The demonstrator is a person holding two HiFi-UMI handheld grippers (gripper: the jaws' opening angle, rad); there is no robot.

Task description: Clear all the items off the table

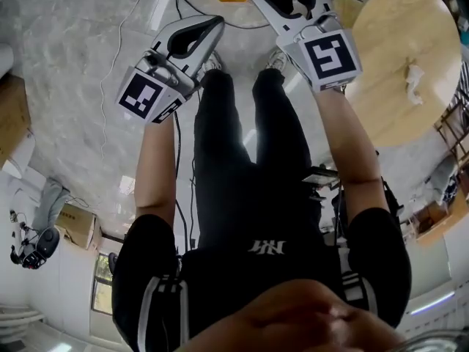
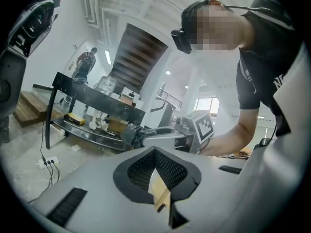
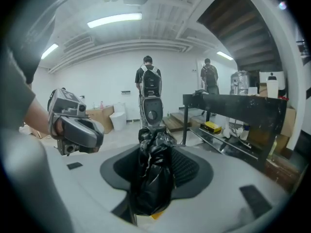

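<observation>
Crumpled, a black plastic bag [image 3: 153, 178] sits clenched in the fingers of the right gripper [image 3: 155, 152], with an orange scrap [image 3: 156, 215] beneath it barely visible. Fingers of the left gripper [image 2: 155, 154] pinch a thin tan strip [image 2: 159, 191], its material unclear. At upper right of the head view, a round wooden tabletop [image 1: 388, 42] carries a crumpled white tissue [image 1: 415, 83].

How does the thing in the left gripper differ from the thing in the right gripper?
The left gripper holds a tan piece that is flat and thin; the right gripper holds a black bag that is crumpled and bulky. The tan piece lies low between the jaws; the black bag sticks out past them. Both are clamped.
</observation>
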